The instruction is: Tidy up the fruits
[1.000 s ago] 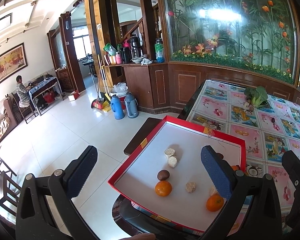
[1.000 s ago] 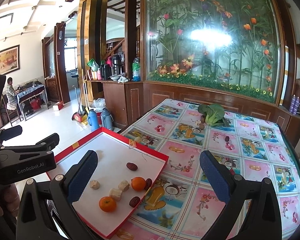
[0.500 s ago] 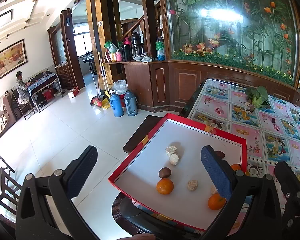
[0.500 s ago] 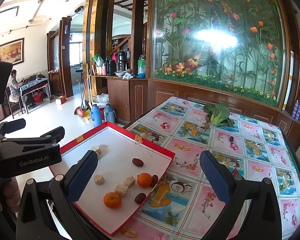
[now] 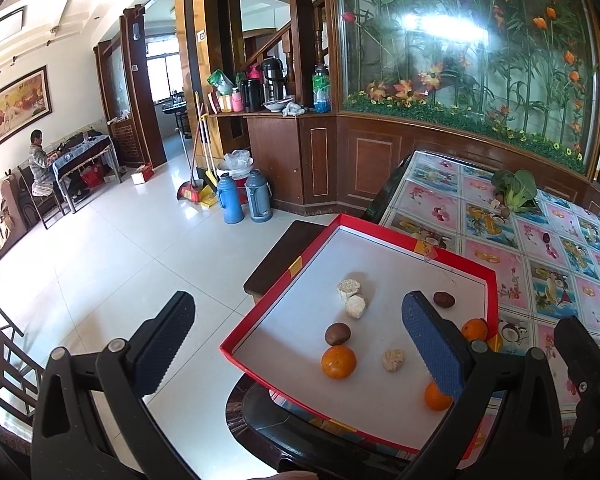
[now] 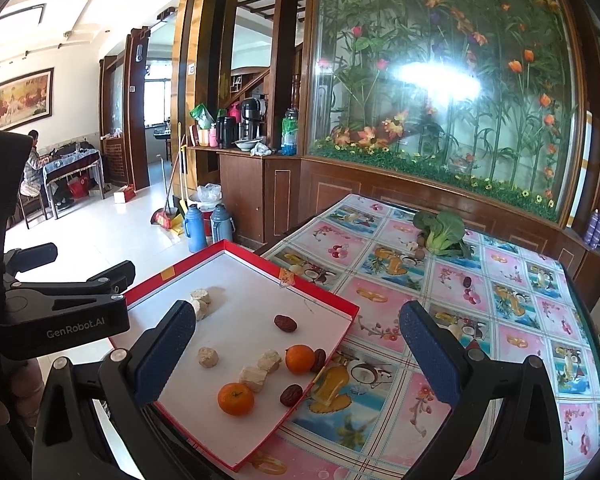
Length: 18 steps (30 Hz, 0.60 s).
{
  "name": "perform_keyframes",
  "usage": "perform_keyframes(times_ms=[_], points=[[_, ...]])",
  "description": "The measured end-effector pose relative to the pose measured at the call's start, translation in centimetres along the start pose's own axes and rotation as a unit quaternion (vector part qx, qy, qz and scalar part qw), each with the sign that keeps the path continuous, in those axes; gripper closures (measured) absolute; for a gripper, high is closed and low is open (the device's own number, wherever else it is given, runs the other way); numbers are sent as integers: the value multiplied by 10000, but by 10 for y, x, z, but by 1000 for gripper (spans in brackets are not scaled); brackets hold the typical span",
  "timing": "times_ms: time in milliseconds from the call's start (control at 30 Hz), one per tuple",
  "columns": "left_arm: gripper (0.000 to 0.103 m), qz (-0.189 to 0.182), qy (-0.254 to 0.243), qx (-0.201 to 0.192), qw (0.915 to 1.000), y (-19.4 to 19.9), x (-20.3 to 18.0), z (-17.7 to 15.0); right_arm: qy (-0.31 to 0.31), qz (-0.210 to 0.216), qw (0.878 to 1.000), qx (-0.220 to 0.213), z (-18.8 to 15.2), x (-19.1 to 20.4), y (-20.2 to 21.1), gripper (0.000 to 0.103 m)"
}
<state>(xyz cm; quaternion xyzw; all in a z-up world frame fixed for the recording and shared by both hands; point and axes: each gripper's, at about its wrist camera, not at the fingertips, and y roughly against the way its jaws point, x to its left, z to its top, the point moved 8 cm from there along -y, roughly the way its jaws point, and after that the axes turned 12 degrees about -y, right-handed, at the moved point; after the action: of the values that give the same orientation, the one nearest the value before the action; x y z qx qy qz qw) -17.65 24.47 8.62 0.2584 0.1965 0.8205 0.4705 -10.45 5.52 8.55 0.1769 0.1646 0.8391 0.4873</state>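
Note:
A shallow tray (image 5: 456, 258) with a red rim and white floor lies on the table's near left corner. It holds oranges (image 5: 338, 361) (image 5: 436, 397), dark dates (image 5: 337, 333) (image 5: 444, 299) and pale chunks (image 5: 356, 306). A third orange (image 5: 474, 329) shows by the right rim. My left gripper (image 5: 296, 332) hangs open over the tray's left edge, holding nothing. My right gripper (image 6: 296, 356) is open above the tray (image 6: 320, 294), with an orange (image 6: 300, 358), another orange (image 6: 236, 399) and dates (image 6: 285, 323) below it.
The table wears a flowered cloth (image 6: 500, 320). A green leafy vegetable (image 6: 444, 234) and a lone date (image 6: 467, 281) lie at the far end. Two blue flasks (image 5: 244, 200) stand on the tiled floor at left. A person (image 5: 38, 160) sits far off.
Both grippers have drifted slightly, so the tray sits a little higher in each view. Both stay open and no fruit has moved.

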Motion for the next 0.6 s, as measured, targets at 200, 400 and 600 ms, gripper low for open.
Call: perform_keyframes(times_ms=[200,400,600], points=[[0,17,69,68,10000,-3,7,-6,14,18,10000,9,-1,3,-1,1],[0,21,113,176,9998,-8,13,-13,109,30,9999,53,-7,10,-2,1],[0,13,144,257,9996,-12,20,-18,122,42,9999,91,-9,13,-2,1]])
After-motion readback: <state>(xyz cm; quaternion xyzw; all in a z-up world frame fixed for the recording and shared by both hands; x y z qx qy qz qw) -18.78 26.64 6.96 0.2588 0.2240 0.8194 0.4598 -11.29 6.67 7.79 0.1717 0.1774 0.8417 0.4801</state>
